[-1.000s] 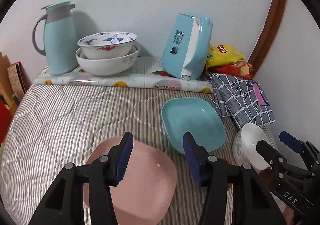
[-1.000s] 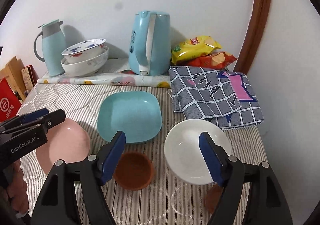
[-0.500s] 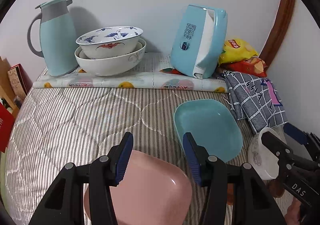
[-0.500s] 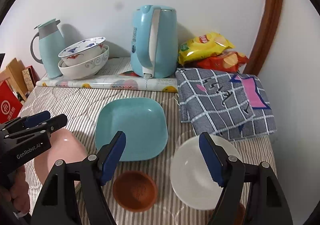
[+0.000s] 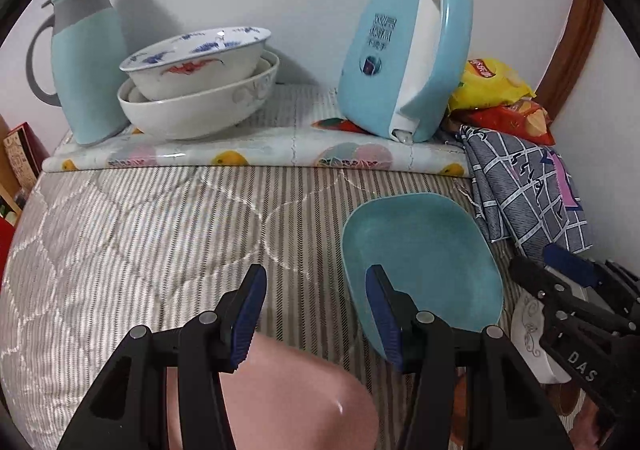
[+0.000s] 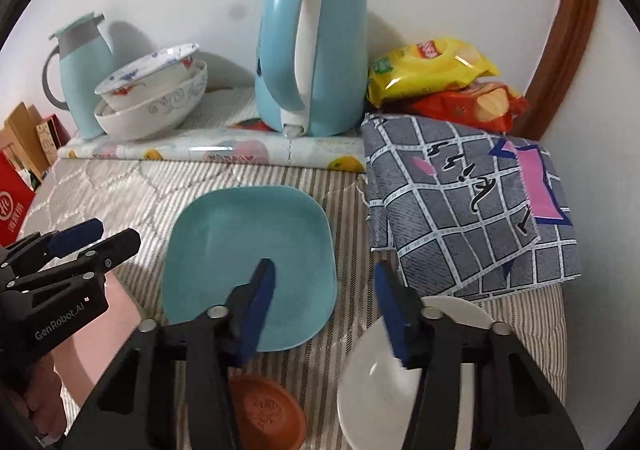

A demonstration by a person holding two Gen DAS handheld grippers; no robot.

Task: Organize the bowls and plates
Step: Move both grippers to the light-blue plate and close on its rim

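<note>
Right, white bowl (image 6: 404, 386) sits at the near right of the striped desk (image 5: 132, 234), just in front of the checked cloth (image 6: 472, 205), and the right tongs (image 6: 326, 306) are closing w/ the right finger (image 6: 394, 322) dipping over the bowl's near-left rim; left finger hangs over the teal plate (image 6: 244, 250). Pads not pressing on anything yet, as far as I can tell. Small brown dish (image 6: 264, 410) lies just beside the bowl. Pink plate (image 5: 280, 398) is under the left tongs (image 5: 316, 314), which stand apart, nothing between them. Stacked bowls (image 5: 196, 89) wait at the back near the blue jug (image 5: 84, 61) and kettle (image 5: 404, 57).

Risks, my read: rim is thin & slick, so a shallow bite could let the bowl slip or tip; the outer finger may snag the teal plate or nudge the brown dish; both tongs are near each other, so they could bump
</note>
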